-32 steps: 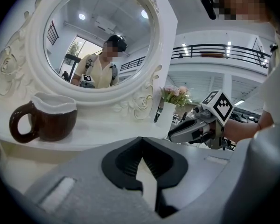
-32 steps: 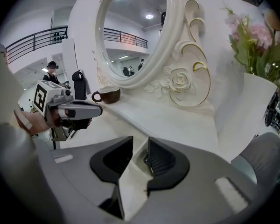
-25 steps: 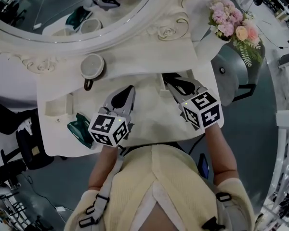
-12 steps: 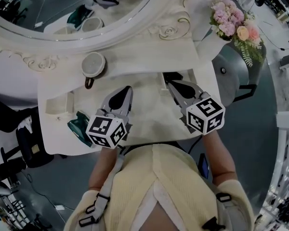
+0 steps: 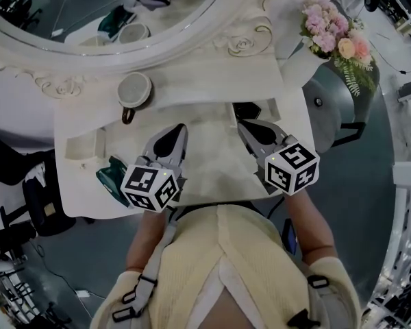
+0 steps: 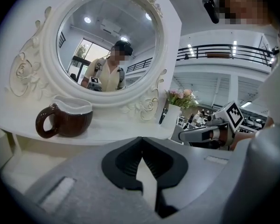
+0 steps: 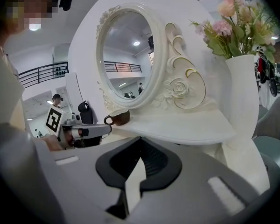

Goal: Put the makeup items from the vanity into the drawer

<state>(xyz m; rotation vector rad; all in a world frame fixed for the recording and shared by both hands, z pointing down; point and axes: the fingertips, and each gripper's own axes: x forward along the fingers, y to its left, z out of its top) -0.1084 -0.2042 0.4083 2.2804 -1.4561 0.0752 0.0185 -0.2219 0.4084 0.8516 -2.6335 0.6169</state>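
Both grippers hover over the white vanity top (image 5: 212, 163). My left gripper (image 5: 181, 127) (image 6: 141, 140) is shut, its tips meeting with nothing between them. To its right, my right gripper (image 5: 241, 125) (image 7: 141, 152) is also shut and empty, pointing at the back ledge. A brown cup with a white inside (image 5: 133, 90) (image 6: 65, 118) stands on that ledge under the mirror, beyond the left gripper. A dark teal item (image 5: 115, 175) lies at the vanity's left front, beside the left gripper's marker cube. A slim dark thing (image 6: 163, 115) leans by the vase; I cannot tell what it is.
A round ornate mirror (image 5: 89, 19) (image 7: 128, 55) rises behind the ledge. A white vase of pink flowers (image 5: 332, 40) (image 7: 245, 92) stands at the right end. A shallow white compartment (image 5: 82, 149) sits at the left. A grey chair (image 5: 335, 101) stands to the right.
The right gripper's jaws have closed and the gripper has rolled a little, its marker cube tipping. The left gripper has stayed about where it was.
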